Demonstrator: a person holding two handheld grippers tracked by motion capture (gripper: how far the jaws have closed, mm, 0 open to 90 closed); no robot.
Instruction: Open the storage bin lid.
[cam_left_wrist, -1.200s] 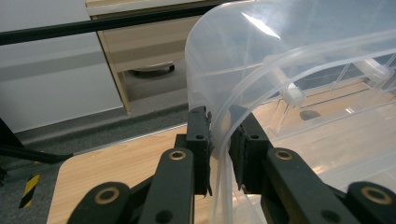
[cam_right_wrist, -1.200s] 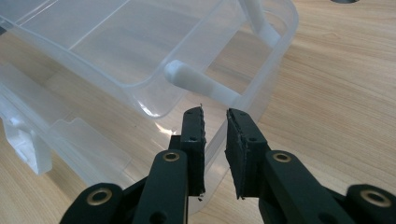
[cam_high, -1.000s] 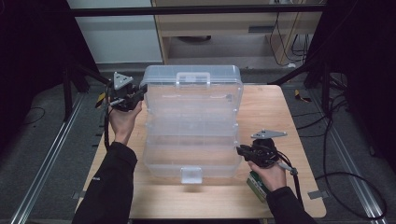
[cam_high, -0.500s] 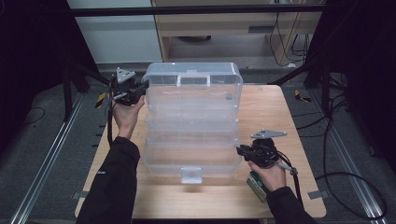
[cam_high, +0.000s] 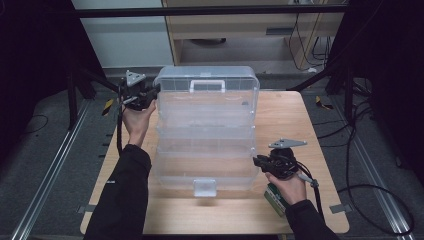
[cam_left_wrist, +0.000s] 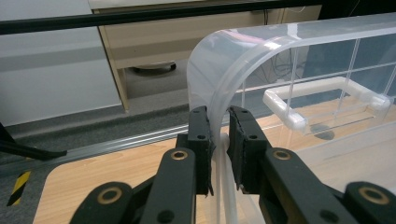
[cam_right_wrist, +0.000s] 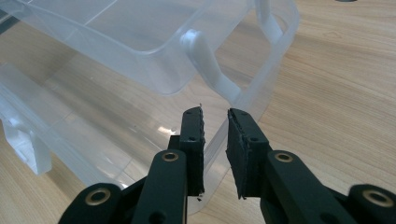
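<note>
- The clear plastic organizer box (cam_high: 206, 131) stands in the middle of the wooden table (cam_high: 295, 117), opened out in stepped tiers; its white carry handle (cam_high: 206, 85) is at the 12 o'clock end and its front latch (cam_high: 205, 187) at the 6 o'clock end.
- The box looks light and hollow. Its walls are thin, so they probably flex a little under pressure, and the smooth plastic may slip between the pads.
- The linked tiers can swing, so it seems better to take hold on the firm rims and corners, not on the flat panels.
- The left gripper (cam_high: 148, 95) is at about 10 o'clock of the box. In the left gripper view its fingers (cam_left_wrist: 201, 140) are close together and clamp the curved edge of the top tier (cam_left_wrist: 219, 74).
- The right gripper (cam_high: 259, 162) is at about 4 o'clock of the box. In the right gripper view its fingers (cam_right_wrist: 192, 140) have only a narrow gap, with the thin wall of the bottom tray (cam_right_wrist: 252, 112) between them; if the pads really press on it cannot be told.
</note>
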